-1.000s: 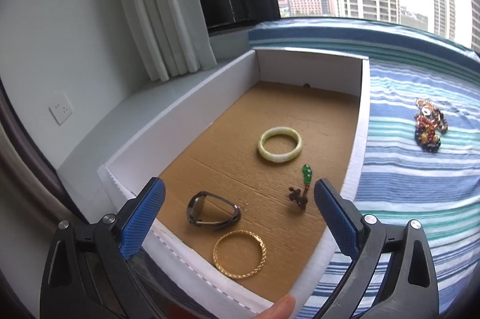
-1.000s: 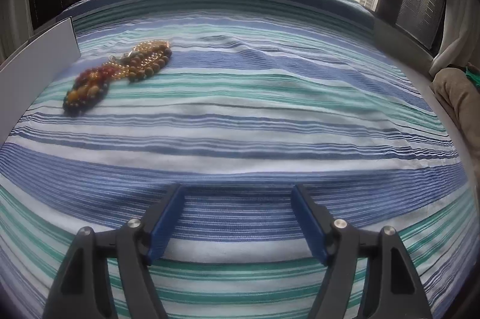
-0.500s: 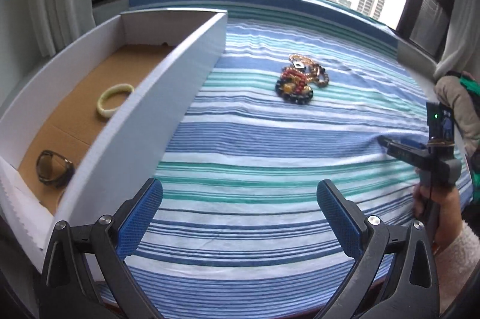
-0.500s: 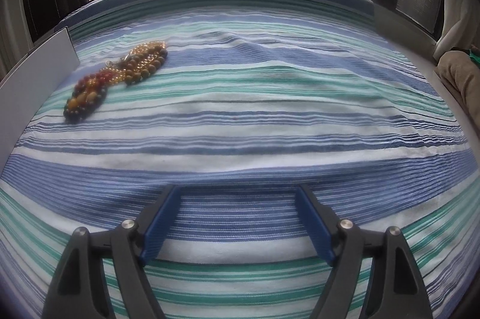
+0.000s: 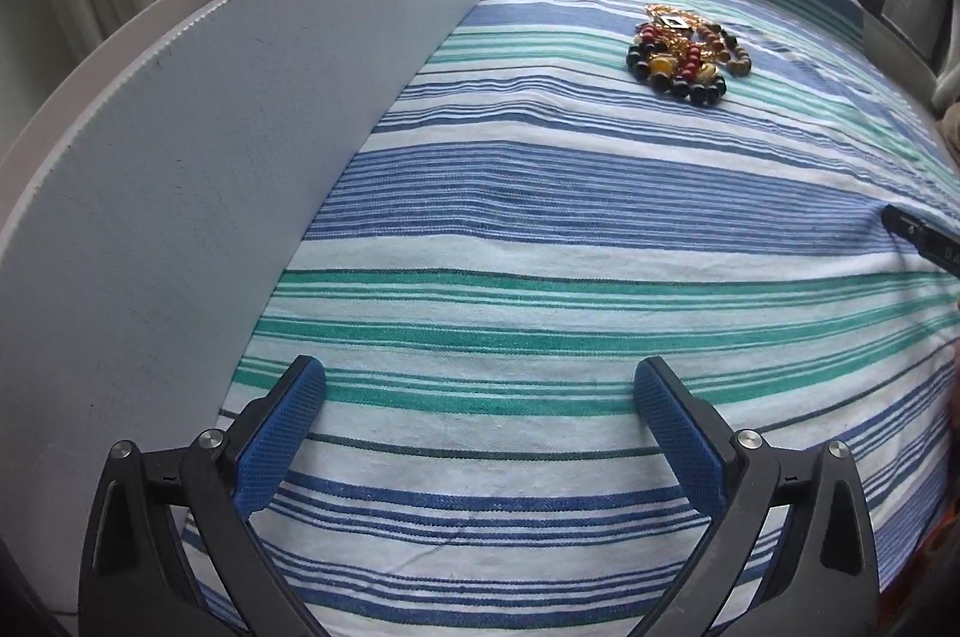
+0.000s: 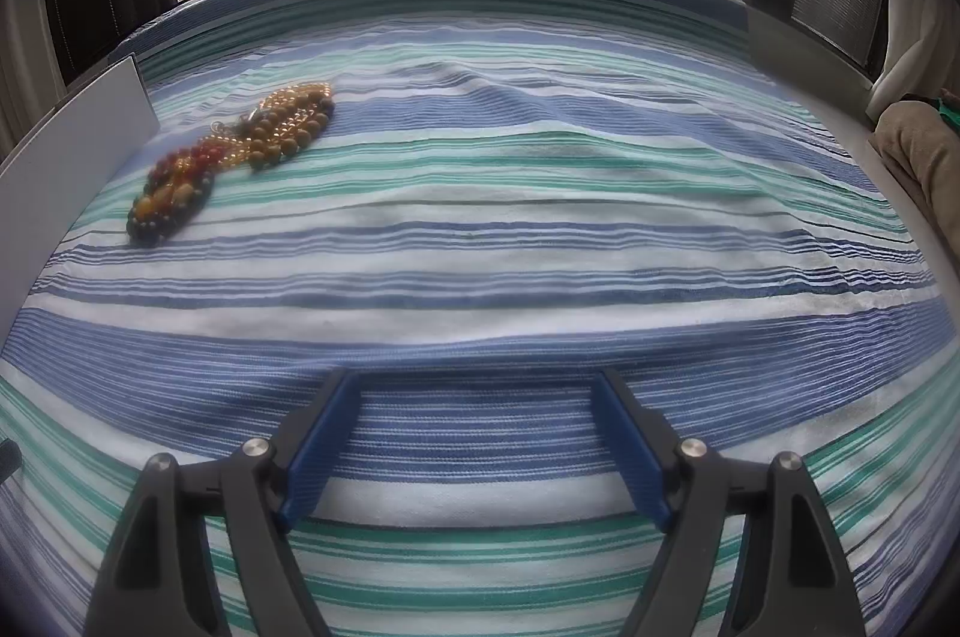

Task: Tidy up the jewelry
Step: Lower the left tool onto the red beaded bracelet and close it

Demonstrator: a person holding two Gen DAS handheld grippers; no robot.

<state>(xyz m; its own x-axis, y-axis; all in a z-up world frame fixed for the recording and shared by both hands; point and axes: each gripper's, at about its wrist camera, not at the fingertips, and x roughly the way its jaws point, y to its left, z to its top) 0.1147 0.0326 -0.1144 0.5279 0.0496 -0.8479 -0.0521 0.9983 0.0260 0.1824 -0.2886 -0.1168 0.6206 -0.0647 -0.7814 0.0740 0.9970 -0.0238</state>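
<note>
Round glossy bead bracelets (image 5: pixel 684 52) (tangled heap) on ribbed striped cloth (image 5: pixel 570 241)

A heap of beaded jewelry (image 5: pixel 684 52) lay on the striped cloth, far from the camera and right of the white box (image 5: pixel 210 145), well apart from its wall. The nearest strand carried large black, red and amber beads; behind it sat brown wooden beads and fine gold-coloured chain (with a small dark square pendant on top). From the right wrist the same heap (image 6: pixel 228 157) stretched diagonally, tangled and flat.
</note>
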